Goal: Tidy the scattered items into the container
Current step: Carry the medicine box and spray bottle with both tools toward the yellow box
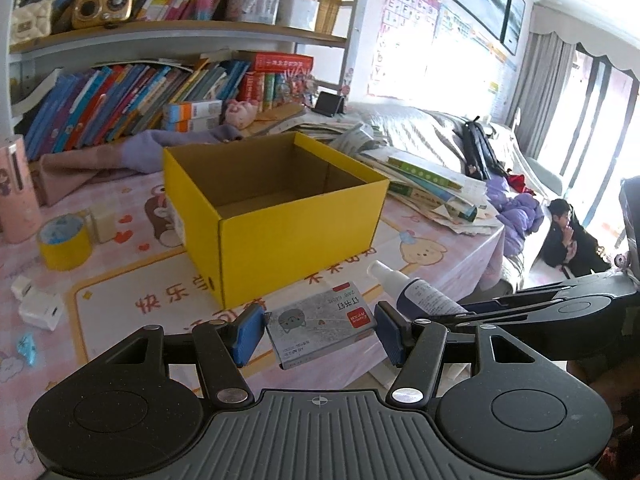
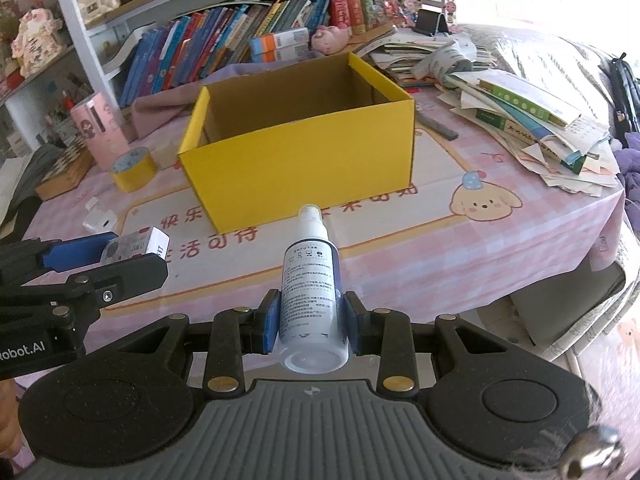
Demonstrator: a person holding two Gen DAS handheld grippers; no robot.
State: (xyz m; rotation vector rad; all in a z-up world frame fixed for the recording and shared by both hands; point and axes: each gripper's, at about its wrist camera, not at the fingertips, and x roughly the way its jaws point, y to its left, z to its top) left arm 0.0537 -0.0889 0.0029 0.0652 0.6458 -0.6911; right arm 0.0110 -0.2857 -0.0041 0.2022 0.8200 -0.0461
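An open, empty yellow cardboard box stands on the pink tablecloth; it also shows in the right wrist view. My left gripper is shut on a small grey staples box, held above the table in front of the yellow box; the staples box also shows in the right wrist view. My right gripper is shut on a white-capped spray bottle, nozzle pointing at the yellow box. The bottle appears in the left wrist view just right of the staples box.
A yellow tape roll and white chargers lie left of the box. A pink cylinder stands at the back left. Piled books and papers fill the right side. Bookshelves are behind.
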